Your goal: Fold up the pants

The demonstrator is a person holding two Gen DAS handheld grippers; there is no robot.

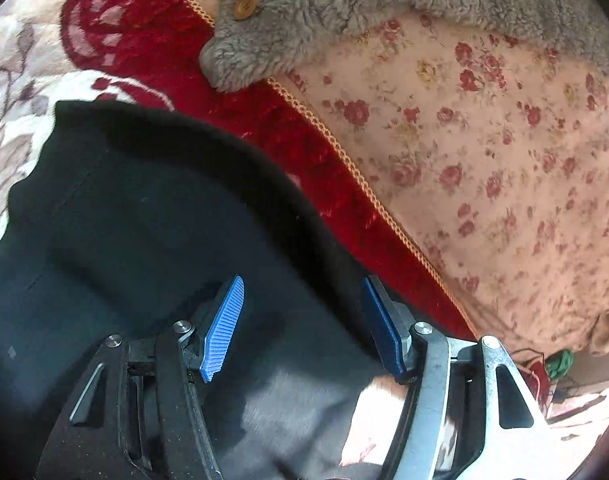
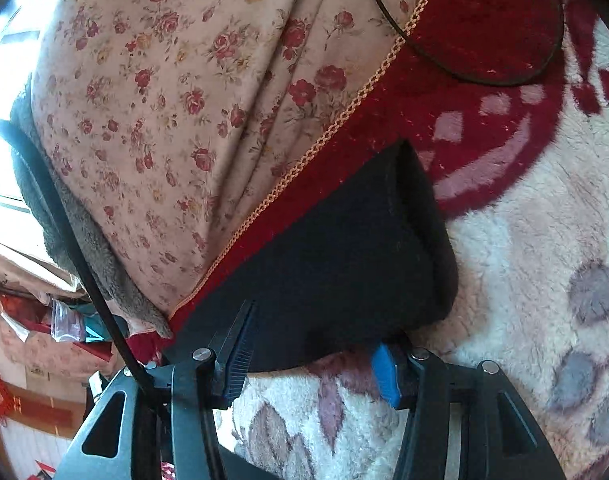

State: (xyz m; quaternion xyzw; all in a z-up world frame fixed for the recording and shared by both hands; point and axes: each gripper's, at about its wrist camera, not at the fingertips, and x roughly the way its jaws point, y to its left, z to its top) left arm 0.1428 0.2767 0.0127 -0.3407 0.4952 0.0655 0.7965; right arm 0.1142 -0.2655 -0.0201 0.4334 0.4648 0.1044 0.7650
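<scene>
Both the left gripper (image 1: 302,324) and right gripper (image 2: 316,354) stand agape over the seemingly part-folded black fleece pants (image 2: 344,264); next, pinch an edge.

Both wrist views look down closely, sharing the black pants (image 1: 144,216) and floral blanket (image 2: 176,92).

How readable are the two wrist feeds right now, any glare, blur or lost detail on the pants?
Left wrist view: the black pants read as a near-featureless dark mass, only faint seams showing; the floral quilt is soft and slightly blurred toward the right rim. Right wrist view: window light blows out the upper left edge; the pants are again very dark. Both views show fisheye curvature.
</scene>
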